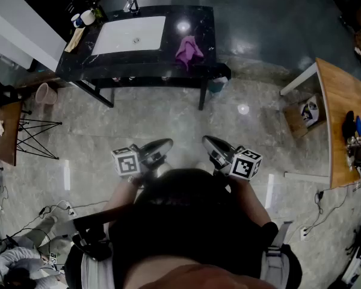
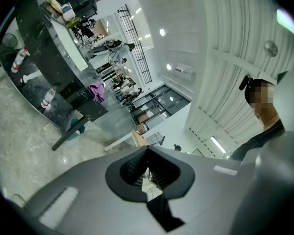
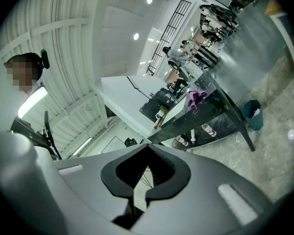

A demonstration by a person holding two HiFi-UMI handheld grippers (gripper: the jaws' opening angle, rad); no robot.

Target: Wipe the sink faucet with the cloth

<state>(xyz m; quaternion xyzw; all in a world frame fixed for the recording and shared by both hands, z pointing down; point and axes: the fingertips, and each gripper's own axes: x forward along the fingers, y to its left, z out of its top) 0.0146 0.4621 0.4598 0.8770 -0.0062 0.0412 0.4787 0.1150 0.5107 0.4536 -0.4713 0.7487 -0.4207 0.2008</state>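
Observation:
A purple cloth lies bunched on the right part of a black marble counter, beside a white sink basin. The chrome faucet stands at the basin's far rim. I stand well back from the counter. My left gripper and right gripper are held close to my body, both shut and empty, far from the cloth. The cloth shows small on the counter in the left gripper view, and the cloth shows likewise in the right gripper view.
Cups and a bottle sit at the counter's left end. A teal bin stands under its right side, a pink bin at its left. A wooden table with items is at the right. Cables lie on the floor.

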